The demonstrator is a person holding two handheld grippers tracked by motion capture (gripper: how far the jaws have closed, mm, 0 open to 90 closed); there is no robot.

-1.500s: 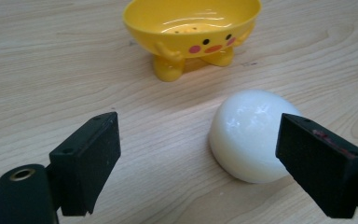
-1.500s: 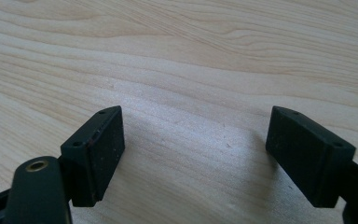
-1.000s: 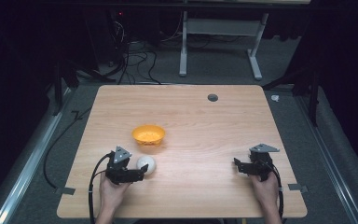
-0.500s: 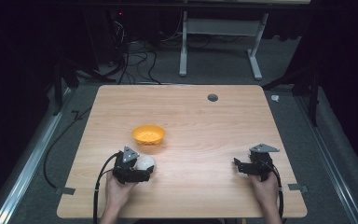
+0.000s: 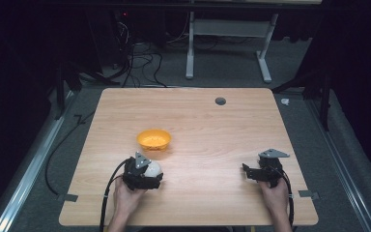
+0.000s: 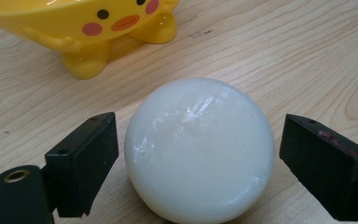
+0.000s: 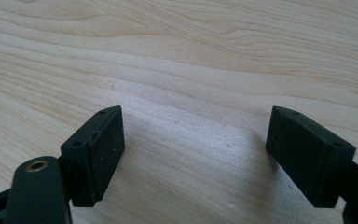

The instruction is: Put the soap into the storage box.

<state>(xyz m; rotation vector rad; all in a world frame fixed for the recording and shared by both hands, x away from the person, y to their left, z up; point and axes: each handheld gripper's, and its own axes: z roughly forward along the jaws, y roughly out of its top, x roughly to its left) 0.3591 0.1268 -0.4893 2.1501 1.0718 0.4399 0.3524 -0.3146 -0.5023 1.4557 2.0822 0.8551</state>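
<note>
The white ball (image 6: pixel 199 151) lies on the worktop (image 5: pixel 212 130) near its near left edge, between the spread jaws of the left hand-held gripper (image 6: pixel 196 172); a small gap shows on each side, so the jaws stand open around it without touching. Just beyond the ball stands the yellow bowl (image 5: pixel 153 139), with a painted face on its side. The left hand (image 5: pixel 125 198) holds its gripper low, pointing right. The right hand-held gripper (image 7: pixel 196 158) rests near the near right edge, jaws wide apart over bare wood, pointing left.
</note>
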